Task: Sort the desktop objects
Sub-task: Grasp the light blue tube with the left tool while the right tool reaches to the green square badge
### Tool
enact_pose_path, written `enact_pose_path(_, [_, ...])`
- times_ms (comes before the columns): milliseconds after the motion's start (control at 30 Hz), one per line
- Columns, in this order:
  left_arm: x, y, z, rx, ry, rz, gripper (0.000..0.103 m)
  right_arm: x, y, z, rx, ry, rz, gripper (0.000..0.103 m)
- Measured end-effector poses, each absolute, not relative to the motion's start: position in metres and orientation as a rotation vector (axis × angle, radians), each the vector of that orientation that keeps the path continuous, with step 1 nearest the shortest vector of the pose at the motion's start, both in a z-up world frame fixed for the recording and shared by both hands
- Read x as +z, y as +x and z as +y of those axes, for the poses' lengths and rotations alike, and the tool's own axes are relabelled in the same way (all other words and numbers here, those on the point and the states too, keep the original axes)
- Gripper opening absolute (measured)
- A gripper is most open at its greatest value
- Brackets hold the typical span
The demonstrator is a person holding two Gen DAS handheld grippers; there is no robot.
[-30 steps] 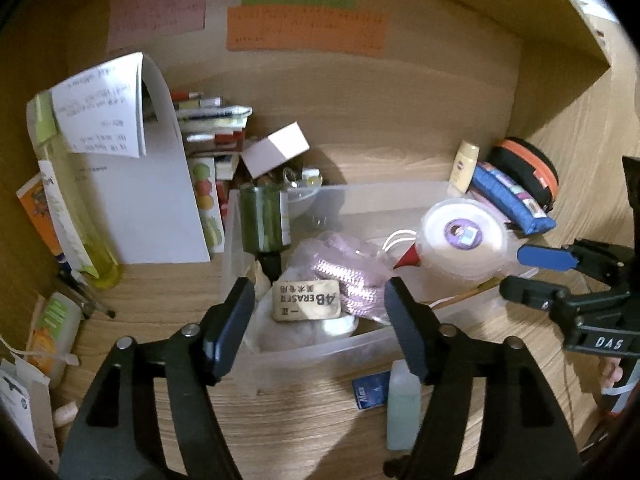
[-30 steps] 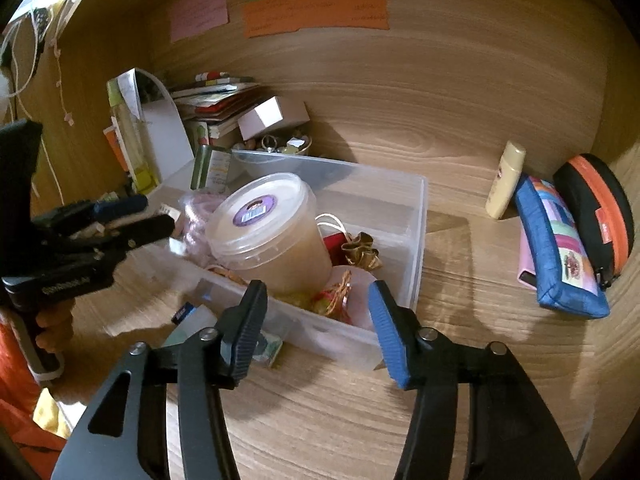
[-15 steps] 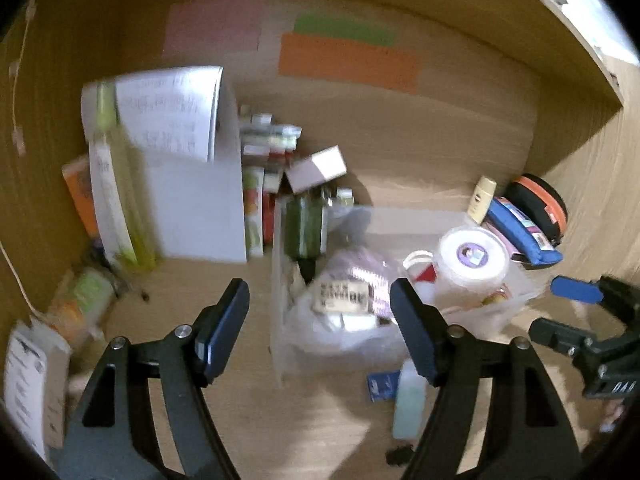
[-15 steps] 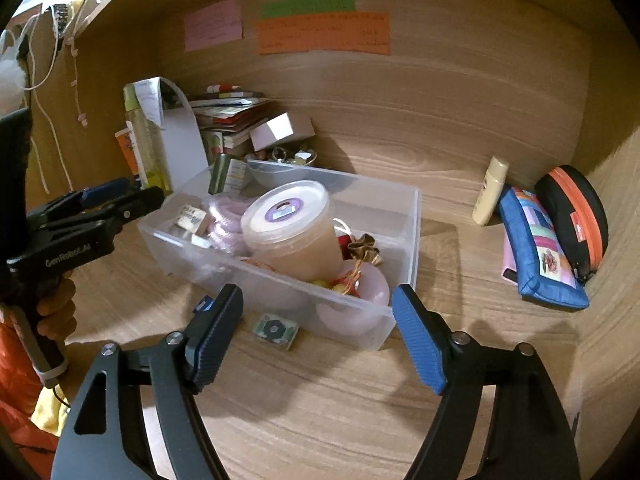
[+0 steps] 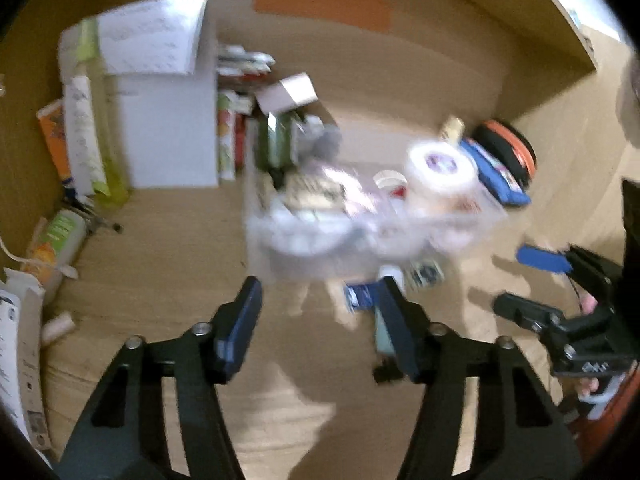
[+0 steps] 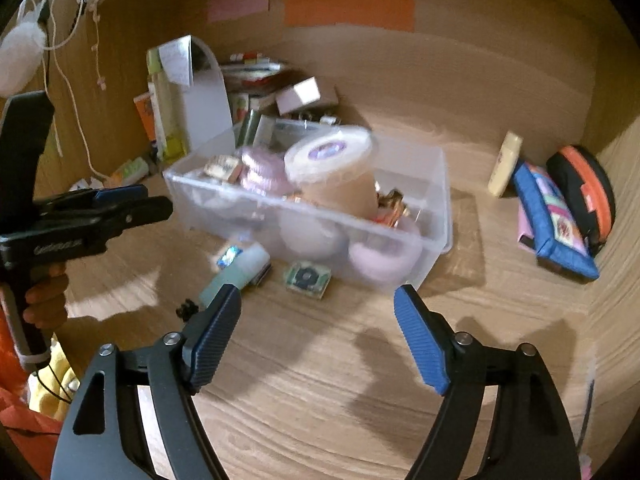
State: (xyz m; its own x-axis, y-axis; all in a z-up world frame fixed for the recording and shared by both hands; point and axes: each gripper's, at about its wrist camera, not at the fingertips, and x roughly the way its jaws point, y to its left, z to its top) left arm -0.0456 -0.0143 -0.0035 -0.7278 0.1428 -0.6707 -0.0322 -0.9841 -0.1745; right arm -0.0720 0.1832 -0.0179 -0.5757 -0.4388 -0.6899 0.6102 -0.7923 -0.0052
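Loose items on the desk in front of the clear plastic bin [image 6: 436, 184], still unsorted by the look of it: a pale teal bottle [image 6: 236, 274] lying on its side, long axis running from near the bin's front wall down-left toward the right gripper [image 6: 318, 312]; its near end sits just by that gripper's left fingertip [image 6: 224, 312]; judged the likeliest next pick, w/ the right hand nearer in its own view. Just right of the bottle, a small square packet [image 6: 307, 276] w/ a dark round print, flat on the wood, touching nothing; a blue-silver card-like thing [image 6: 230, 257] half under the bottle's far end; exact type can't tell, blur.

Bottle looks smooth, light, translucent; prob rolls if nudged across its axis, so a grip across the body seems safer.

Right gripper: jaws wide apart, nothing between them, hovering over bare desk. Left gripper [image 5: 318, 300]: jaws closing, nothing held; bottle [image 5: 386, 320] partly hidden behind its right finger; pic very blurred.

Bin holds a lidded tub [image 6: 332, 160], pink rolls, an eraser; pencil cases [image 6: 556, 216] well apart to the right.
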Motion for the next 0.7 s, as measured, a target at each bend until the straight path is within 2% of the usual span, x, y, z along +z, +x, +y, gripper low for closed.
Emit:
enact_pose_path(100, [-0.015,-0.049,0.0,2.758,-1.173,-0.178,0.048,-0.029,-0.076,0.181,-2.327,0.963,0.318,0.076])
enact_pose_path(200, [-0.026,-0.055,0.013,2.682,-1.227,-0.152,0.045,-0.039,-0.084,0.178,-2.321,1.002,0.317,0.076])
enact_pose_path(233, [-0.028,-0.057,0.017,2.664,-1.239,-0.139,0.041,-0.042,-0.086,0.177,-2.323,1.014,0.314,0.076])
enact_pose_path(367, [-0.035,-0.064,0.033,2.611,-1.263,-0.076,0.039,-0.051,-0.097,0.173,-2.318,1.06,0.31,0.076])
enact_pose_path(433, [-0.037,-0.067,0.038,2.588,-1.281,-0.066,0.034,-0.052,-0.101,0.17,-2.31,1.066,0.299,0.075])
enact_pose_path(633, [-0.043,-0.074,0.039,2.573,-1.327,-0.059,0.025,-0.056,-0.112,0.157,-2.278,1.082,0.296,0.062])
enact_pose_path(700, [-0.045,-0.074,0.04,2.571,-1.332,-0.063,0.024,-0.059,-0.116,0.153,-2.262,1.096,0.293,0.055])
